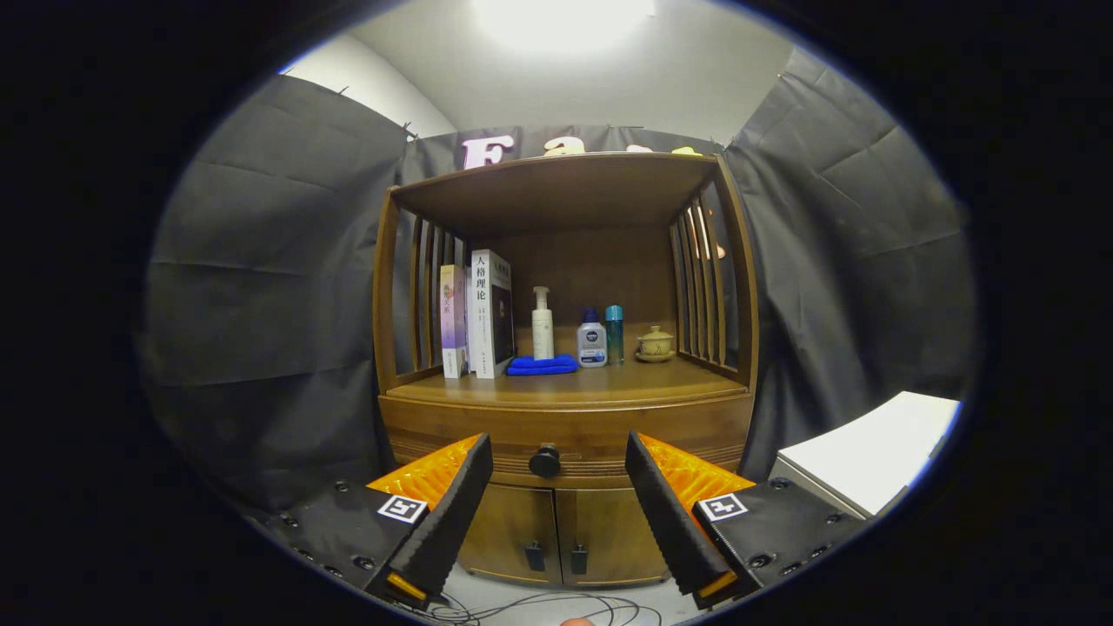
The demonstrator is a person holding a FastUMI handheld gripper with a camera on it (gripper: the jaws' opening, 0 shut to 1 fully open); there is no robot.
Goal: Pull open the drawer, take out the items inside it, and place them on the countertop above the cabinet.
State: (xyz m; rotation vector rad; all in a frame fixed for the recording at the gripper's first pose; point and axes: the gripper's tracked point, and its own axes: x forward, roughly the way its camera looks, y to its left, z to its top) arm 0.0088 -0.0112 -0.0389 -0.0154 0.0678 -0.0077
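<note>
A wooden cabinet (565, 409) stands ahead of me against the booth wall. Its drawer (487, 435) is closed, with a round dark knob (545, 461) at the middle of its front. The knob lies beyond my fingers, in line with the gap between them. My gripper (559, 456) is open with nothing between its fingers, still some way short of the cabinet. The countertop (609, 382) above the drawer carries two upright books (480, 313), a folded blue cloth (542, 365), a white pump bottle (543, 323), two small bottles (600, 339) and a lidded cup on a saucer (655, 344).
Two lower doors (556, 530) with small dark handles sit under the drawer. A white box or table top (869, 452) stands to the right of the cabinet. Cables (539, 609) lie on the floor in front. Slatted side panels and a top shelf (556, 187) enclose the countertop.
</note>
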